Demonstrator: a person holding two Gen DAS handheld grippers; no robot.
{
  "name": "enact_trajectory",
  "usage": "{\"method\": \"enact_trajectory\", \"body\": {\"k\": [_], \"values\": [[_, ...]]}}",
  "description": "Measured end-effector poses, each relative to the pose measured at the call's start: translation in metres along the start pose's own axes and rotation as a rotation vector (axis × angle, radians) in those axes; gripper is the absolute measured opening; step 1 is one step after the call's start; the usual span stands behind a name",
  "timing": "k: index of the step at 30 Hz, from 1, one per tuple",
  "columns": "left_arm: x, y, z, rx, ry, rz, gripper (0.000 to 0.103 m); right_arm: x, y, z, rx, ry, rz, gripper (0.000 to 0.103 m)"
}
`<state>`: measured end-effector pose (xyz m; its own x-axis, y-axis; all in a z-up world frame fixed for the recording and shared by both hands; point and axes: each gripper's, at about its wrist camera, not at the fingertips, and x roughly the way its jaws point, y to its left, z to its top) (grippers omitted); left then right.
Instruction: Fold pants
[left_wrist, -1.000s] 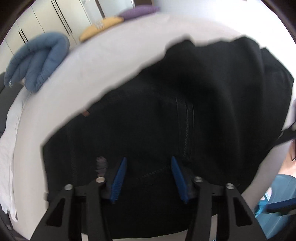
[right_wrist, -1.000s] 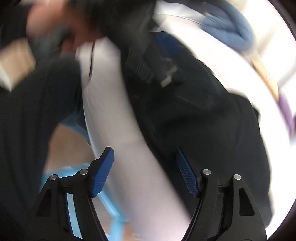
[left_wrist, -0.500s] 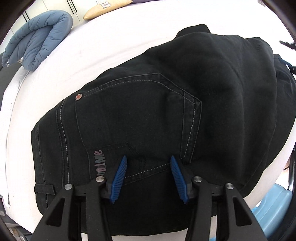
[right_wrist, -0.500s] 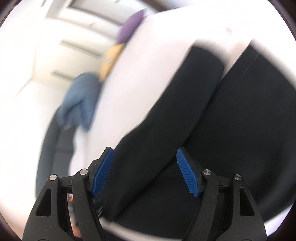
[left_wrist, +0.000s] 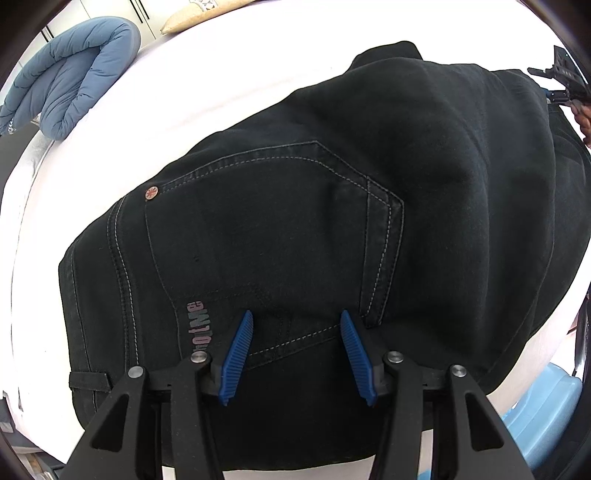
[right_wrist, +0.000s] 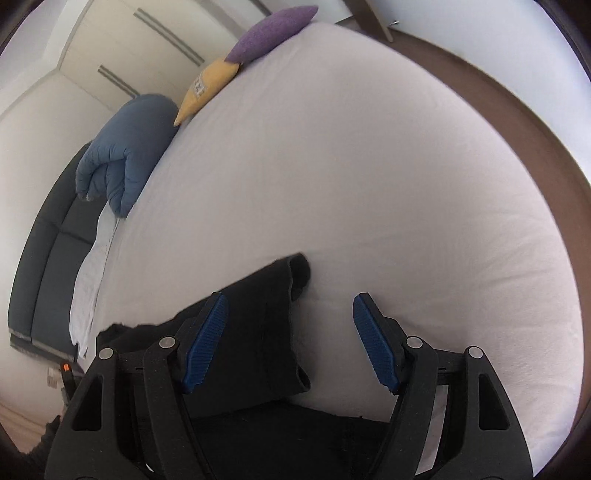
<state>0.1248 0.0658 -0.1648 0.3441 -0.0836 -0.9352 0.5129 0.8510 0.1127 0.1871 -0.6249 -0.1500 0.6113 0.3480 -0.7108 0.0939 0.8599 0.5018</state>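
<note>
The black pants lie on the white bed, bunched near its near edge, seat side up with a back pocket and its stitched outline facing us. Our left gripper hangs over the lower seam of that pocket, jaws partly apart, nothing between the pads, and we cannot say it touches the cloth at all. Our right gripper points toward the far side of the bed with its jaws wider, empty too; the leg ends lie just under and between its fingers, their hems toward the open sheet.

We judge the step in hand to be laying the pants out flat before the fold proper, since the cloth by the right edge of the left wrist view is humped and creased. To do it well, we should take the waistband corner with the left and the hems with the right, grip through both layers (denim is stiff and slides off a shallow bite), and pull gently apart along the length until the hump is gone. Only then fold leg over leg. We should keep clear of the blue quilt and the cushions at the far-left edge.
</note>
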Motion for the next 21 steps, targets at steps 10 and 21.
{"method": "enact_trajectory", "body": {"k": [10, 21], "values": [[-0.002, -0.001, -0.006, 0.008, -0.025, 0.007, 0.054, -0.045, 0.076, 0.012, 0.104, 0.128, 0.011, 0.004], [-0.004, -0.004, -0.007, 0.028, -0.022, -0.006, 0.054, -0.136, 0.075, 0.061, 0.458, -0.031, -0.130, 0.009]]}}
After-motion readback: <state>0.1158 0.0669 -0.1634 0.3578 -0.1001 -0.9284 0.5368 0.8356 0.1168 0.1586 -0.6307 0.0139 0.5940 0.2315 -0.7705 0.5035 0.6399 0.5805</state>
